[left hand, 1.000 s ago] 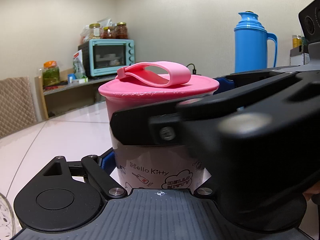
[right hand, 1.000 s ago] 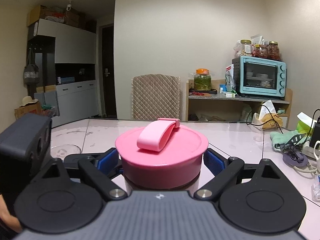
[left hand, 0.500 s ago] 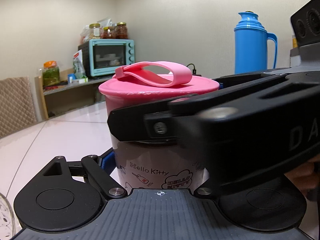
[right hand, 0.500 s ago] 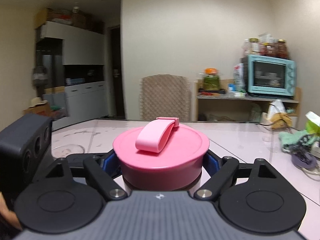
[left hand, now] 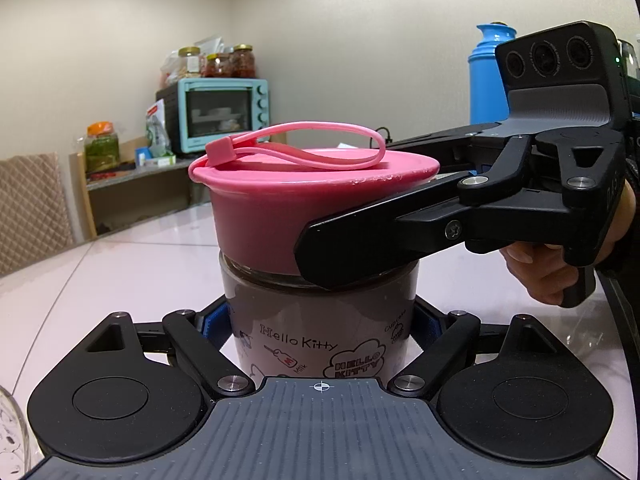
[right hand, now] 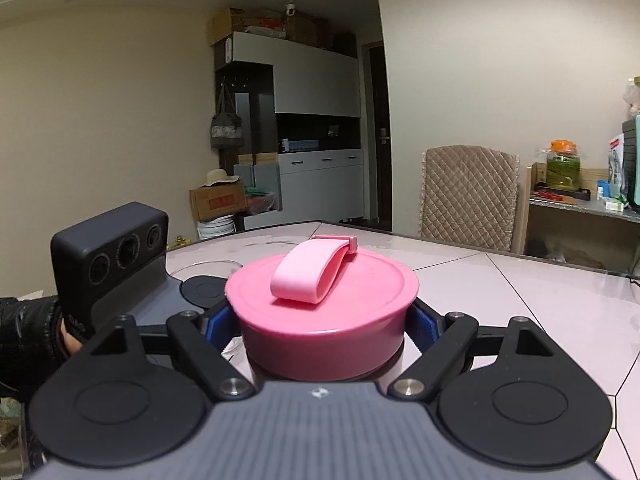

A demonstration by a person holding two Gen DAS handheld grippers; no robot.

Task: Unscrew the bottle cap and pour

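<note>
A Hello Kitty glass bottle (left hand: 316,320) with a wide pink cap (left hand: 280,204) and pink loop strap (left hand: 304,148) stands upright on the pale table. My left gripper (left hand: 320,328) is shut on the bottle's body low down. My right gripper (right hand: 324,328) is shut on the pink cap (right hand: 320,312), its blue pads on both sides. In the left wrist view the right gripper's finger (left hand: 360,232) crosses the cap from the right. A glass gap shows between cap and bottle body.
A blue thermos (left hand: 486,76) stands behind on the right. A teal toaster oven (left hand: 216,114) with jars sits on a shelf at the back. A padded chair (right hand: 468,196) stands at the table's far edge. A glass rim (left hand: 10,436) shows at bottom left.
My right gripper has swung round the bottle with the cap, turning it: the strap now points a different way and the cap sits higher, baring the glass neck. The left gripper held still.
</note>
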